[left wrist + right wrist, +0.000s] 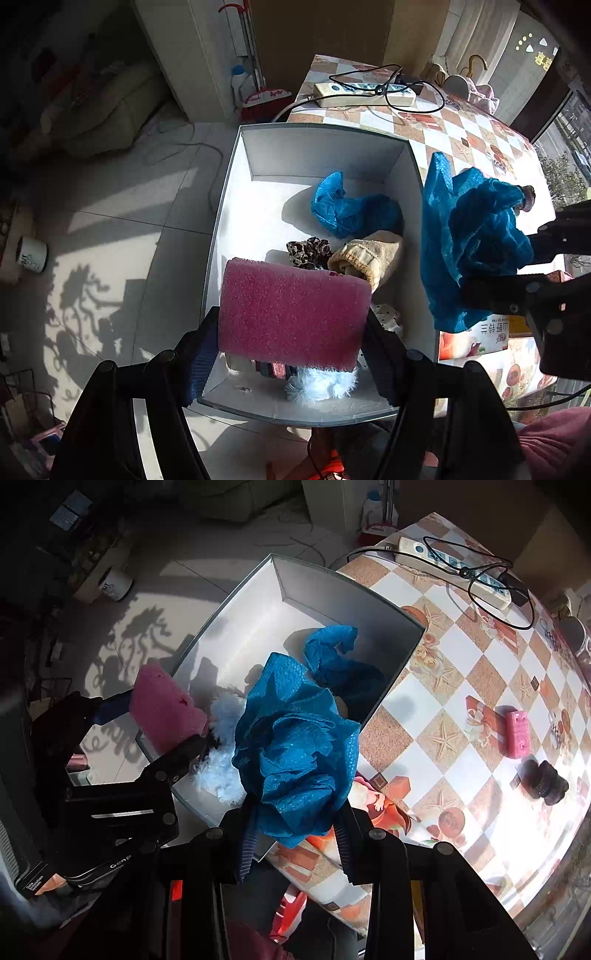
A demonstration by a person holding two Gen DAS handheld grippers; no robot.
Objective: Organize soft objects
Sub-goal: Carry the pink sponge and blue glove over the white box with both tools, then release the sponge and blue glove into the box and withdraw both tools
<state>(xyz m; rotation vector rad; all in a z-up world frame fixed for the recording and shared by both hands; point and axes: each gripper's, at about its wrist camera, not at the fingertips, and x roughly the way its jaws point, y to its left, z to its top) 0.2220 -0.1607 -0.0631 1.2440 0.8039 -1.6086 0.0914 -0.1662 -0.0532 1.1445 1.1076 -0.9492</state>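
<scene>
White box (229, 192), blue cloth (351, 210), beige sock (369, 254)

"GenR" is printed on the left hand-held gripper (168, 720); Chinese characters mark an orange package (491, 332).

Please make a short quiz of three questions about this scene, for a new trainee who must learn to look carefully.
1. True or false: the left gripper holds the pink foam block above the white box.
2. What does the right gripper hold? A) a beige sock B) a crumpled blue cloth C) the power strip
3. Fill in: the pink phone lies on the checkered ____, outside the box.

Key
1. True.
2. B, the crumpled blue cloth; another blue cloth already lies in the box.
3. Tablecloth.
</scene>
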